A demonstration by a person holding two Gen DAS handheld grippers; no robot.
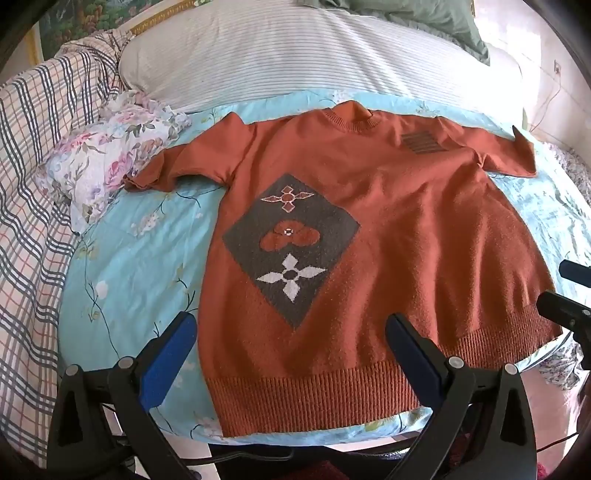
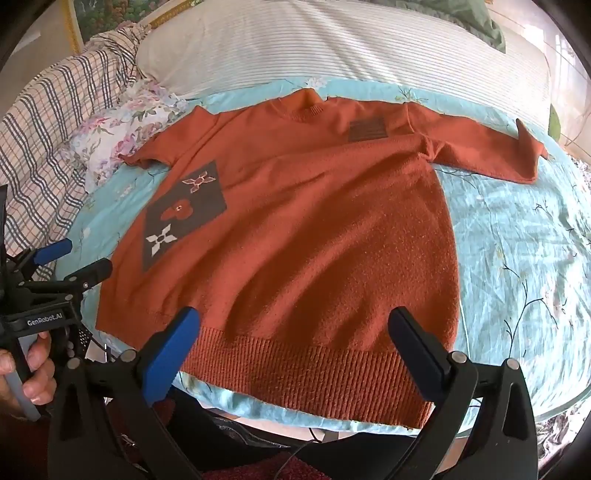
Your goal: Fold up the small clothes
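An orange knit sweater lies flat, front up, on a light blue floral sheet, sleeves spread out, ribbed hem towards me. It has a grey diamond with flower motifs and a small striped patch near the collar. It also shows in the right wrist view. My left gripper is open above the hem's left part, holding nothing. My right gripper is open above the hem's right part, empty. The right gripper's fingers show at the right edge of the left wrist view; the left gripper shows at the left of the right wrist view.
A blue floral sheet covers the bed. A folded pink floral cloth lies by the left sleeve. A plaid blanket is on the left, a striped white pillow behind, and a green cloth at the far back.
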